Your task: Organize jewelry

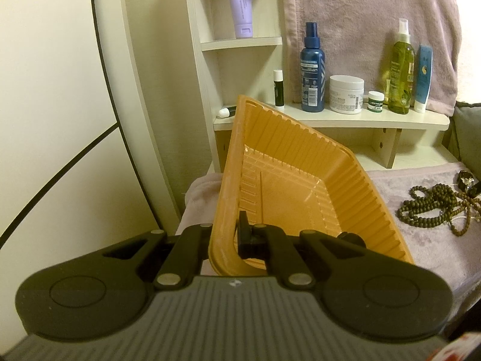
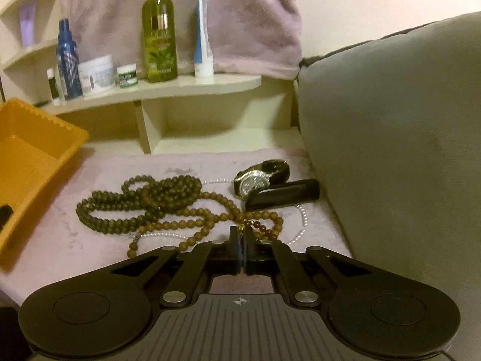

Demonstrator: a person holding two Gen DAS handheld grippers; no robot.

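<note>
- Left wrist view: the left gripper [image 1: 224, 242] is clamped on the near wall of the orange ribbed plastic tray [image 1: 300, 180], 1 finger outside the rim and 1 inside. The tray is tipped up on edge, its open side facing right toward the jewelry, and it looks empty.
- In the same view the dark wooden bead necklace [image 1: 427, 207] lies on the mauve fleece cloth [image 1: 390, 186], well apart from the tray's right rim. To do this step well, I would hold the tray steady and tilted so the mouth stays open toward the beads.
- Right wrist view: the right gripper [image 2: 241, 240] has its jaws drawn together at the near edge of the heap, right where the lighter brown bead strand [image 2: 210, 225] loops. They seem to pinch a bead or a small gold piece, though I cannot tell for certain what is caught.
- Behind the beads sit a silver-faced wristwatch [image 2: 258, 177], a black oblong case [image 2: 285, 197] and a thin string of tiny white pearls [image 2: 302, 219].
- The strands are tangled, so a slow, straight lift is wise; a jerk could drag the dark necklace or the pearls along.
</note>
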